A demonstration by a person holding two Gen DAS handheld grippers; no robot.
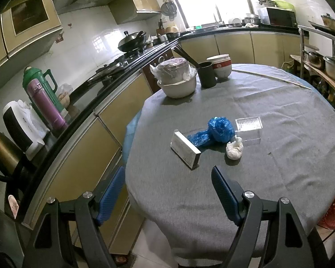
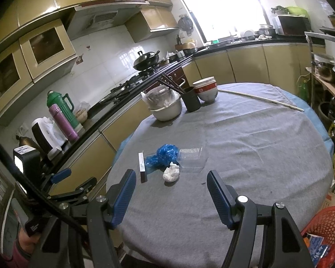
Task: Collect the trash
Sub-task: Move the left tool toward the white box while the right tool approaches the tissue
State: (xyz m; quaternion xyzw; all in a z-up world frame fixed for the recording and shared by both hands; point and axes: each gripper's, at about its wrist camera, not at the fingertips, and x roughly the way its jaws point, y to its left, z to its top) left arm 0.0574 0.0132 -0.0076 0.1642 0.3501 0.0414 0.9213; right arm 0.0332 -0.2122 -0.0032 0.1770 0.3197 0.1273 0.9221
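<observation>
Trash lies grouped on the grey-clothed desk: a crumpled blue plastic bag, a white tissue wad just beside it, a clear plastic tray and a small white box whose print is too small to read. The left hand-held gripper and right hand-held gripper both gape wide, empty, short of the pile.

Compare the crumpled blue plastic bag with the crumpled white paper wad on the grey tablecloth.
The crumpled blue plastic bag is glossy and bright blue; the crumpled white paper wad is matt and off-white. The bag is the bigger, with a flat tail trailing toward the small box; the wad is one compact lump. The bag lies farther from the grippers, the wad nearer. Both are crumpled and lie ungripped on the grey tablecloth.
</observation>
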